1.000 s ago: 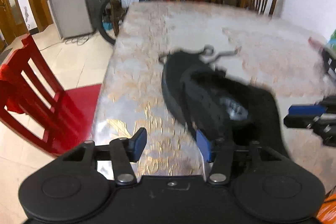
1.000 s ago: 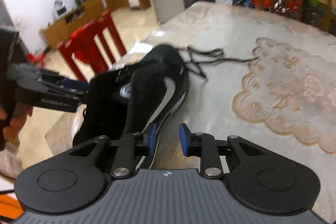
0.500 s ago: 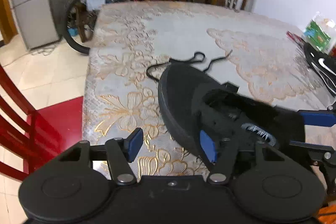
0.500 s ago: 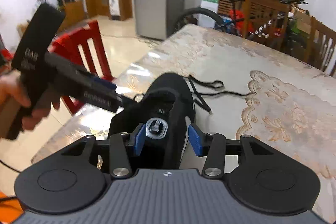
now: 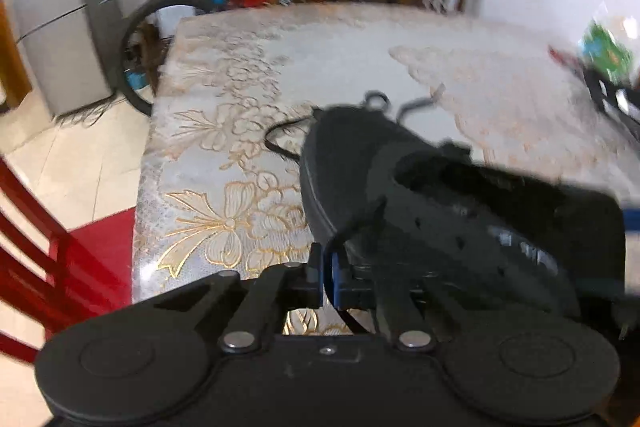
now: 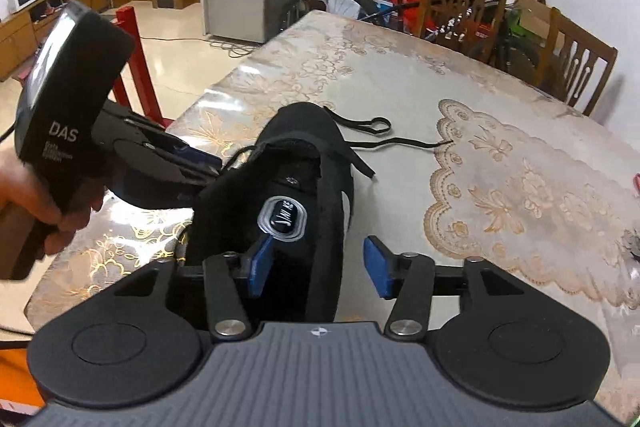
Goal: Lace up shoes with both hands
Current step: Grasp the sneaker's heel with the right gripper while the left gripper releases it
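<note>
A black shoe (image 6: 304,131) lies on the table with its toe pointing away and its tongue area open. Its black lace (image 6: 376,125) trails loose on the cloth past the toe. My left gripper (image 5: 328,269) sits at the shoe's (image 5: 352,163) left side. Its blue pads are shut on a strand of lace that runs up to the eyelets. In the right wrist view a hand holds that left gripper (image 6: 214,165). My right gripper (image 6: 318,259) is opening wide over the heel, one pad inside the shoe and one outside. Neither pad presses on the shoe.
The table (image 6: 400,75) has a glossy floral cloth. A red chair (image 5: 60,259) stands off its left edge and wooden chairs (image 6: 580,67) at the far side. A second shoe (image 5: 612,99) and a green packet lie at the right. A bicycle and a fridge stand behind.
My left jaws have gone from wide open to shut on the lace at the shoe's left side. My right jaws have spread apart, and that gripper has settled over the heel.
</note>
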`<state>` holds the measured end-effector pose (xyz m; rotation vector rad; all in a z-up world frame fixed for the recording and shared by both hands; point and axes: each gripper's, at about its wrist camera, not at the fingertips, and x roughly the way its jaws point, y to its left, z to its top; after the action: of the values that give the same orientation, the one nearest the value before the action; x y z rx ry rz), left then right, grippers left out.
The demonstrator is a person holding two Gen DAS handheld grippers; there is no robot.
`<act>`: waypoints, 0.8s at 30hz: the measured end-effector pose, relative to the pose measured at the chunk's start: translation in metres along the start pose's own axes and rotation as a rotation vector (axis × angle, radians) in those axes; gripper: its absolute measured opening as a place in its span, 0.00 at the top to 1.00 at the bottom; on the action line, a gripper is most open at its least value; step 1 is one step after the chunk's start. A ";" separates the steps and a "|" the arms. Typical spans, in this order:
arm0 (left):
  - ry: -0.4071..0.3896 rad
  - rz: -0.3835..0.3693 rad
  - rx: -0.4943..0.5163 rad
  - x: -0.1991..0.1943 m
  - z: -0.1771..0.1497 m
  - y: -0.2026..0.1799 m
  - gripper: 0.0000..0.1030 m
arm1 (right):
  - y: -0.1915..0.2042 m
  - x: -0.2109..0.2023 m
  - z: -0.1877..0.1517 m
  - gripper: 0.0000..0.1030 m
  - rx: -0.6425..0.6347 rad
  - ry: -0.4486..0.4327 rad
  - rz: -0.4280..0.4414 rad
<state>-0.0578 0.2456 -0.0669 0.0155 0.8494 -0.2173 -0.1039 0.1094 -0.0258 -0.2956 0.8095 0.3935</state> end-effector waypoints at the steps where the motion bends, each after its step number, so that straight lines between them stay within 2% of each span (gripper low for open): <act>1: -0.030 0.009 -0.040 -0.003 0.001 0.003 0.98 | 0.000 0.001 -0.001 0.44 -0.010 0.020 -0.007; 4: -0.186 0.013 -0.095 -0.029 0.007 0.010 0.98 | 0.004 0.012 -0.005 0.48 -0.066 0.137 -0.033; 6: -0.257 0.005 -0.121 -0.044 0.014 0.010 0.99 | 0.001 0.025 -0.010 0.57 -0.056 0.231 -0.012; 7: -0.288 0.002 -0.133 -0.051 0.017 0.010 0.99 | -0.003 0.031 -0.009 0.66 -0.026 0.261 0.012; 8: -0.315 -0.009 -0.148 -0.058 0.022 0.010 0.99 | -0.006 0.035 -0.008 0.66 -0.012 0.283 0.027; 12: -0.403 -0.048 -0.199 -0.078 0.042 0.016 1.00 | 0.005 0.037 -0.004 0.66 -0.079 0.321 -0.006; 18: -0.454 -0.105 -0.210 -0.091 0.052 0.016 1.00 | 0.005 0.035 -0.001 0.67 -0.086 0.355 -0.032; 21: -0.574 -0.074 -0.195 -0.117 0.059 0.017 1.00 | 0.009 0.036 0.001 0.67 -0.105 0.374 -0.040; 24: -0.545 -0.091 -0.262 -0.120 0.069 0.034 1.00 | 0.013 0.038 0.003 0.67 -0.125 0.385 -0.040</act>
<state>-0.0769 0.2939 0.0658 -0.3153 0.3296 -0.1813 -0.0846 0.1308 -0.0539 -0.5133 1.1562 0.3542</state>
